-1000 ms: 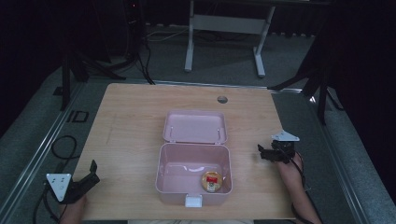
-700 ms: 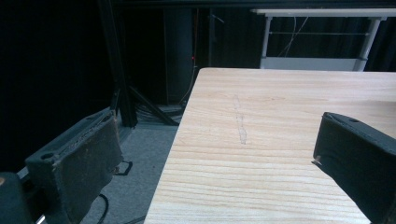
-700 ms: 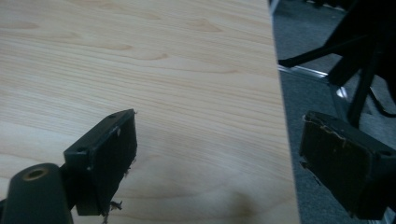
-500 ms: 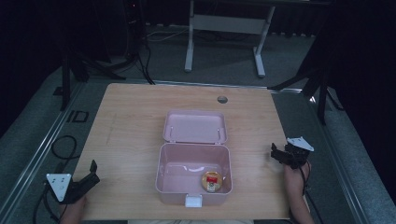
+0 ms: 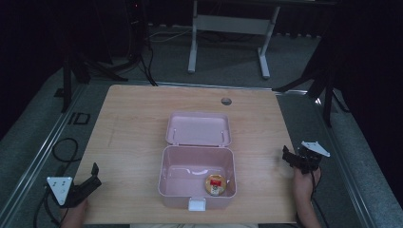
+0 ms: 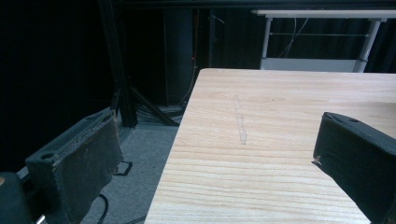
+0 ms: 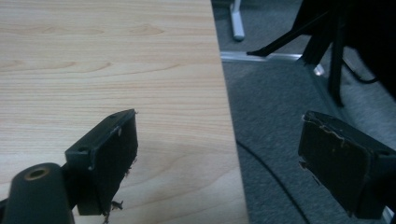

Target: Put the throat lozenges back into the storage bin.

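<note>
Since the earlier frame, the right gripper (image 5: 291, 159) is drawn back to the right edge, jaws spread and empty, leaving the pink box (image 5: 197, 183) unobstructed.

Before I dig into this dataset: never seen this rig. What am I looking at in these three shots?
No robot here. A person holds handheld tongs in each hand, at a wooden table. The high view looks down from above the person's side: the left tongs sit at the near left corner, the right tongs at the right edge. The two other pictures come from cameras riding on each pair of tongs, looking out between their two black jaws. Both pairs are open and hold nothing; the left one faces the table's left edge, the right one straddles its right edge. In the middle stands a pink box, lid swung open, with a small round yellowish item inside; what it is I can't tell.
</note>
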The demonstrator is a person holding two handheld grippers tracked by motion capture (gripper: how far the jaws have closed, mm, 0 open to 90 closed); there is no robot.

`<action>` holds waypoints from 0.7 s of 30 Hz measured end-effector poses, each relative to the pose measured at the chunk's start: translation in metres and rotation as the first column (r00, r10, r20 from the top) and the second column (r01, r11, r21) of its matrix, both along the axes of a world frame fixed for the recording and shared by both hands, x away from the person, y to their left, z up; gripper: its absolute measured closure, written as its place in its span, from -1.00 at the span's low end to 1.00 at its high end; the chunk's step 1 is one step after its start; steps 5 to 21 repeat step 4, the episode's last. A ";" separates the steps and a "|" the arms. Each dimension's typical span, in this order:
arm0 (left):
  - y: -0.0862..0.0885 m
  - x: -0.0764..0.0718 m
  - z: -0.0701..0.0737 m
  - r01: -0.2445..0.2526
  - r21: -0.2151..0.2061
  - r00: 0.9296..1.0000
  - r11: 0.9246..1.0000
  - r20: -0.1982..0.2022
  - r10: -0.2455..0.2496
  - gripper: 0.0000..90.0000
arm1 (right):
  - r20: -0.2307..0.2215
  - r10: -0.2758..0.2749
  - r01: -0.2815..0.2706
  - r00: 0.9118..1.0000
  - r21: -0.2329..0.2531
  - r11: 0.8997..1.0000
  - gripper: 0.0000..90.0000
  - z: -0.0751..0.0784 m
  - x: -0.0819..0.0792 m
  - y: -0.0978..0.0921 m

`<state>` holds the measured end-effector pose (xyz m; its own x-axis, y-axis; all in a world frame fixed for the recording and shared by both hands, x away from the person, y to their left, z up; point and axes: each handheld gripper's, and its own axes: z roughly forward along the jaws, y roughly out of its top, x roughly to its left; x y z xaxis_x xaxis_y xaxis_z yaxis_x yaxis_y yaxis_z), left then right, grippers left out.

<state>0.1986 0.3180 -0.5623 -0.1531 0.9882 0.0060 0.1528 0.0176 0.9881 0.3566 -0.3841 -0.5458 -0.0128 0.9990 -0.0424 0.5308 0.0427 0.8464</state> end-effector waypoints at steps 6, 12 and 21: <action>0.000 0.000 0.000 0.000 0.002 1.000 1.000 0.001 0.000 -0.97 | 0.001 0.014 -0.014 1.000 0.023 1.000 -0.74 0.001 0.001 -0.001; 0.000 0.000 0.000 0.000 0.002 1.000 1.000 0.001 0.000 -0.97 | 0.001 0.014 -0.014 1.000 0.023 1.000 -0.74 0.001 0.001 -0.001; 0.000 0.000 0.000 0.000 0.002 1.000 1.000 0.001 0.000 -0.97 | 0.001 0.014 -0.014 1.000 0.023 1.000 -0.74 0.001 0.001 -0.001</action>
